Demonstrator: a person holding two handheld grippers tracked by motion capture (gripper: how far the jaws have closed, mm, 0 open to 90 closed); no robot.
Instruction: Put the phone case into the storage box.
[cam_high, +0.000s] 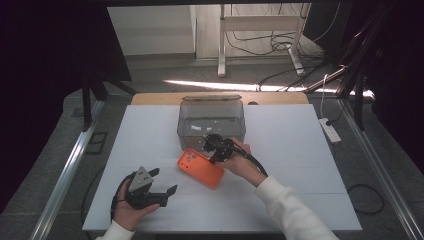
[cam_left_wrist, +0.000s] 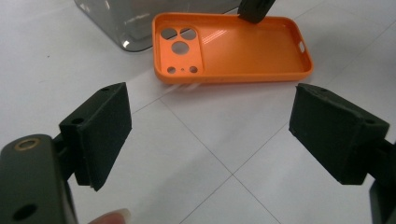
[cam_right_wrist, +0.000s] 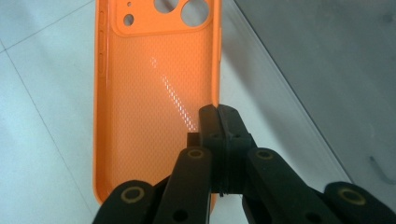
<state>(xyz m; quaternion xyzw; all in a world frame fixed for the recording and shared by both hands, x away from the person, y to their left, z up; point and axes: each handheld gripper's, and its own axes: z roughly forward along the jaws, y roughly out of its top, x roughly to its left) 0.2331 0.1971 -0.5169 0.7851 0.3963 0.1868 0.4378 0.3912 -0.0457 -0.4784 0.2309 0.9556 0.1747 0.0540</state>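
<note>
Orange phone case (cam_left_wrist: 233, 46), unlettered, in right tongs (cam_right_wrist: 218, 109)

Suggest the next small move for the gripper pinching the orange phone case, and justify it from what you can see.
Probably lift the orange phone case a little off the white table. The right gripper is shut on its long side wall, inner face up, beside the clear bin, while the left gripper waits open and apart, so the hold looks ready.

The left gripper (cam_high: 162, 182) is held low with jaws spread wide; the right gripper (cam_high: 216, 146) is extended forward, jaws pressed together.
</note>
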